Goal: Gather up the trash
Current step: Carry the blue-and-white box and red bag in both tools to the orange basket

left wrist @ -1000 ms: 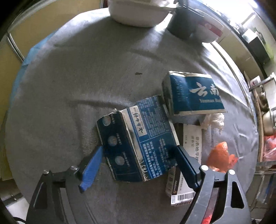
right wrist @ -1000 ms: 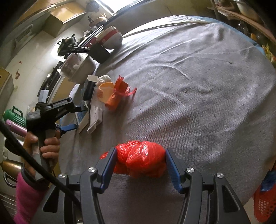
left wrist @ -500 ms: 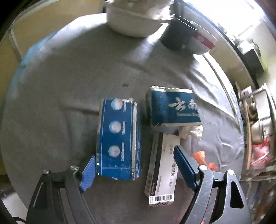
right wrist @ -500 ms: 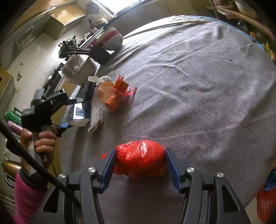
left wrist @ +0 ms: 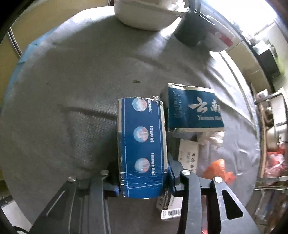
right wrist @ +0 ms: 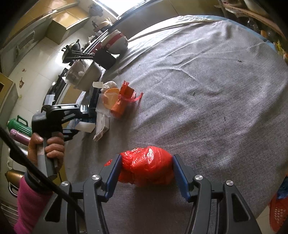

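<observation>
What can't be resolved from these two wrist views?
- Left wrist: pads of the left gripper, closing on the blue carton, are hidden by it; contact unclear.
- Left wrist: white box is mostly covered by carton and finger; print too blurred to read.
- Left wrist: foam tray is cut off by the top edge.
- Right wrist: the red bag hides its contents and the pad faces of the right gripper.

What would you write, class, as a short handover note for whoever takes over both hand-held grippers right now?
Left hand-held gripper: jaws closing on the blue carton, which sits between them.
Right hand-held gripper: clamped on the crumpled red bag.
Left on the grey tablecloth: second blue box, white barcode box, orange wrapper, tissue.
Done: two pieces in the jaws. No bin in view; both need dropping, then the pile.
</observation>
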Motion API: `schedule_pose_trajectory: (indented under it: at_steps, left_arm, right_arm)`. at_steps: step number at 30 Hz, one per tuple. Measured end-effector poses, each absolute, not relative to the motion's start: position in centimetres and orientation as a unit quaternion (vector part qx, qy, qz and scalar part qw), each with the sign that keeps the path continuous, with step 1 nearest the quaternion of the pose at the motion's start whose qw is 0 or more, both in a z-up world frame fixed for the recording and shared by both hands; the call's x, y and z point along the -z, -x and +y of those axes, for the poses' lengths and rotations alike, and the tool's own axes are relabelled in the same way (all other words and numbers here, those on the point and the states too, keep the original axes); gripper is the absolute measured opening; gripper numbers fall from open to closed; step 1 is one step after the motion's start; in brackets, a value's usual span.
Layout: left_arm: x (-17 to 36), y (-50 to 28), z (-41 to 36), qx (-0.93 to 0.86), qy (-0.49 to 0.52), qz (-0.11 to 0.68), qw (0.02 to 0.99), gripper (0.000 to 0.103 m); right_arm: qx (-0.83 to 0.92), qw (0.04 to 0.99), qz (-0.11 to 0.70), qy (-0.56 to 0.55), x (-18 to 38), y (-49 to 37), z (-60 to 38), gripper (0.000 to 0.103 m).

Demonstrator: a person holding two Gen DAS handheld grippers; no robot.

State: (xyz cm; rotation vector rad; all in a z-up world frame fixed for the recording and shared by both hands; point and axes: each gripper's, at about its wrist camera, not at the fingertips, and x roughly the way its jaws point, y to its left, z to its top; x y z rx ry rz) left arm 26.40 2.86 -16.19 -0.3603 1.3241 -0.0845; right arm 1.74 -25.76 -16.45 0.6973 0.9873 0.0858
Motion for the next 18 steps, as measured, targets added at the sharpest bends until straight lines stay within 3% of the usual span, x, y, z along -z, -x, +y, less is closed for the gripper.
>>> schedule_pose_trajectory:
  at_steps: [10, 18]
  left_arm:
    - [11.9, -21.7, 3.7, 0.032, 0.109, 0.553, 0.825, 0.04]
    - [7.0, -12.9, -1.8, 0.121, -0.006, 0.467, 0.876, 0.04]
  right_arm:
    - [-0.019, 0.838, 0.43, -0.336, 14.7, 0.1, -28.0, 0.06]
    - [0.031, 0.859, 0.377, -0.345, 11.9, 3.7, -32.5, 0.06]
